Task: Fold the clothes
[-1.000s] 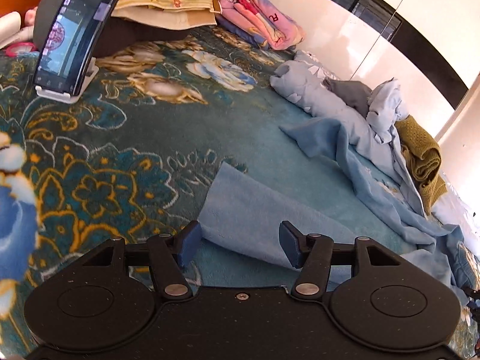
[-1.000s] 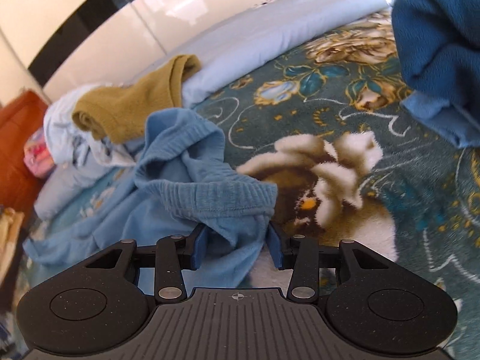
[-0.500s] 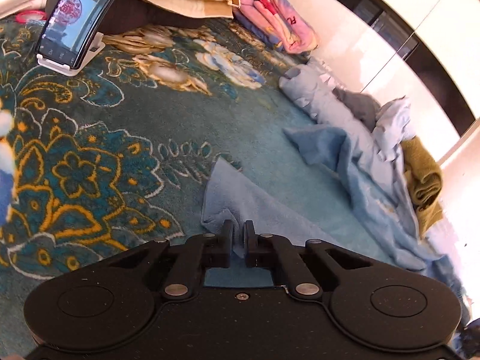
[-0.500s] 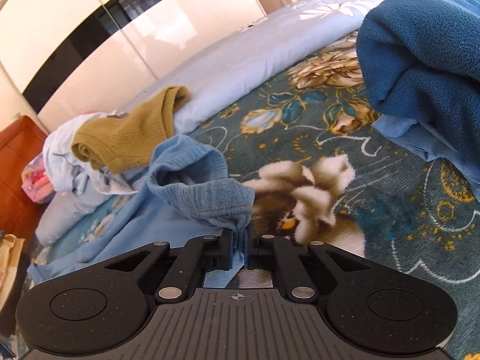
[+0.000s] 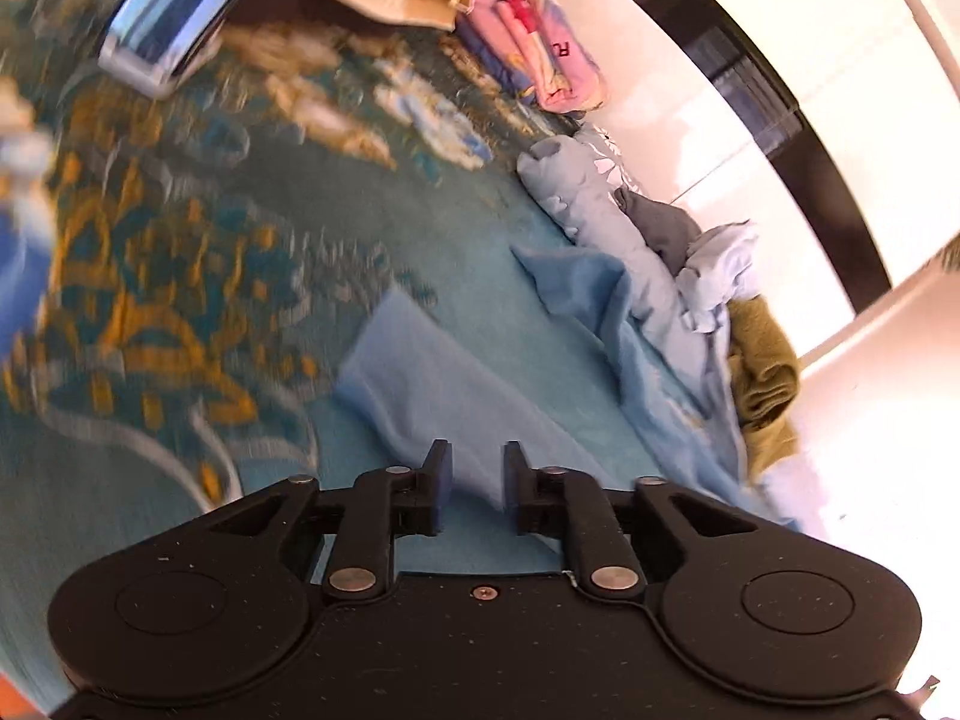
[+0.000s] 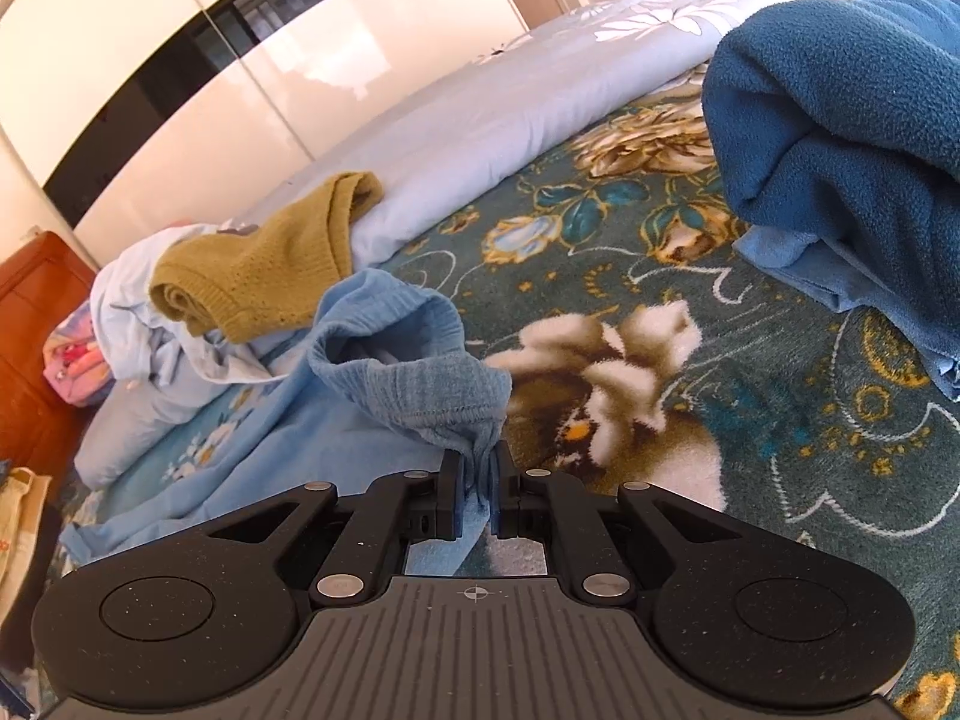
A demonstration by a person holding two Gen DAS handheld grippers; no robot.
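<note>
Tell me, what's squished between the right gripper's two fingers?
The ribbed hem of the light blue garment. The right gripper is shut on it, as the right wrist view shows.

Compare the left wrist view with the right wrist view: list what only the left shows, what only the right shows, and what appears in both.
Only the left wrist view: a curved dark phone on a white stand, a folded pink printed blanket, and the left gripper, jaws apart over cloth.

Only the right wrist view: a dark blue fleece garment, and the right gripper, jaws shut on a light blue ribbed waistband.

Both: the light blue garment, the mustard knitted garment and the teal floral carpet-like cover.
</note>
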